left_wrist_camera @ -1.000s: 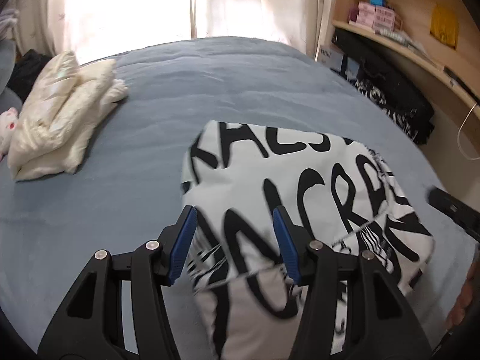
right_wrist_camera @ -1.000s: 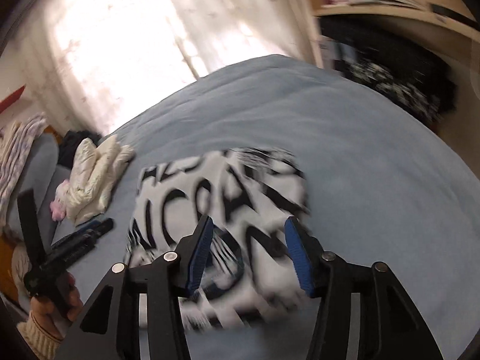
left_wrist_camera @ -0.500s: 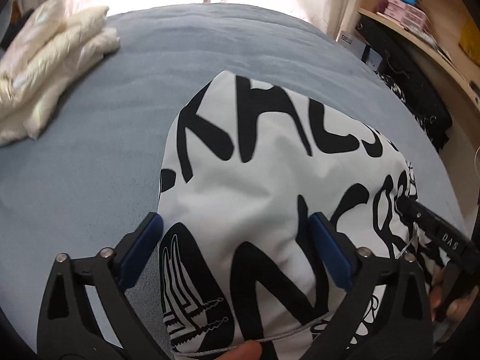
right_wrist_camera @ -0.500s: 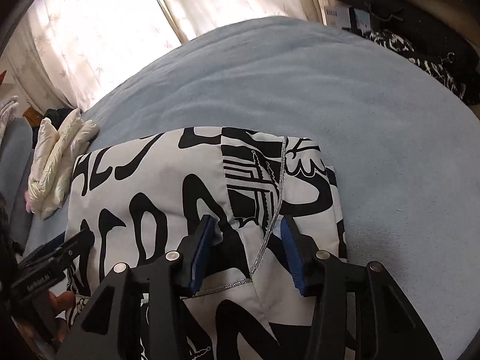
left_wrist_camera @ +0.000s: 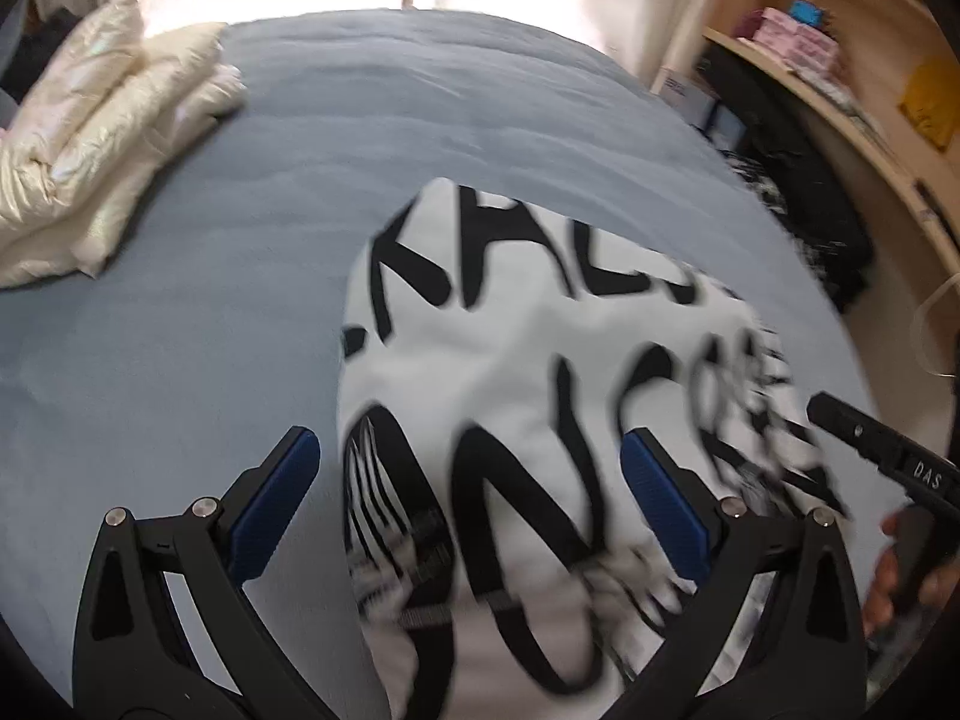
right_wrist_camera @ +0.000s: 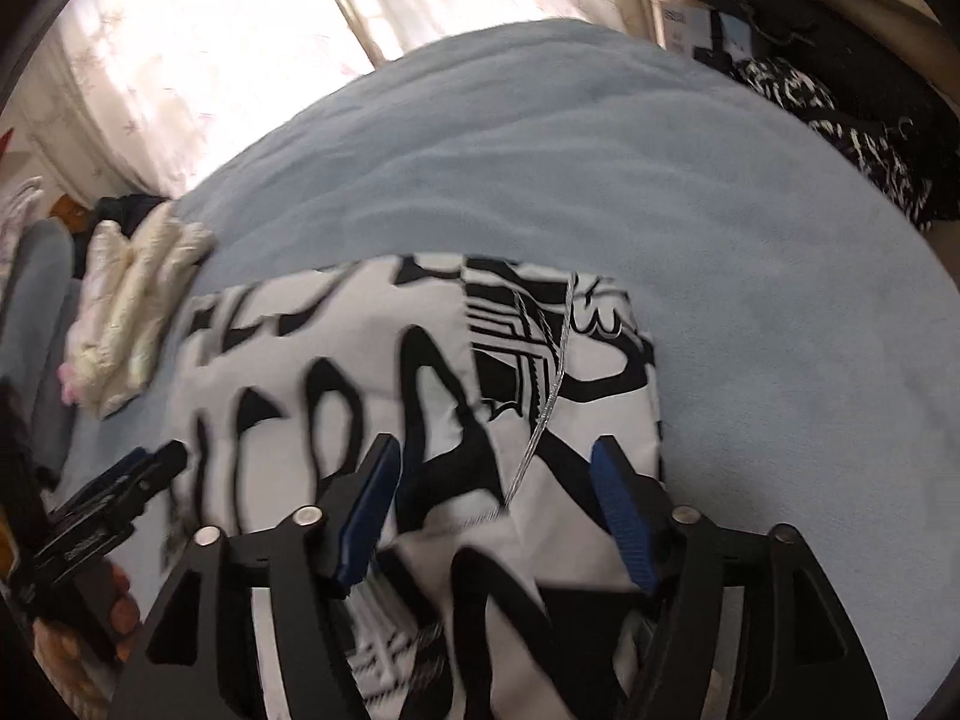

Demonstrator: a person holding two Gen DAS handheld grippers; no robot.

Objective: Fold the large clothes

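Garment: the black-and-white printed garment (left_wrist_camera: 528,396) lies folded in a thick block on the blue bed (left_wrist_camera: 252,276), toward the bed's near edge, well apart from the cream folded bundle (left_wrist_camera: 102,138) by the far left corner.
Left gripper: the left gripper (left_wrist_camera: 468,504) stands spread wide over the garment's near left part; nothing is pinched, its pads clear of the cloth.
Right gripper: the right gripper (right_wrist_camera: 498,510) has its jaws opening, cloth and a silver drawstring (right_wrist_camera: 540,414) lying between them but not pressed.
Step, as judged: a fold looks just laid down and let go.
Risk, spring-back: the top layer is puffy, so with no grip on it the fold may loosen or slide open.
Risk, snag: the drawstring lies close to the right gripper's pads; lifting away carelessly could catch it and drag the layer.
Risk, edge: the block sits near the bed's near edge, so a nudge could push it off.
Visibility: both views are motion-blurred, so fine creases cannot be told.
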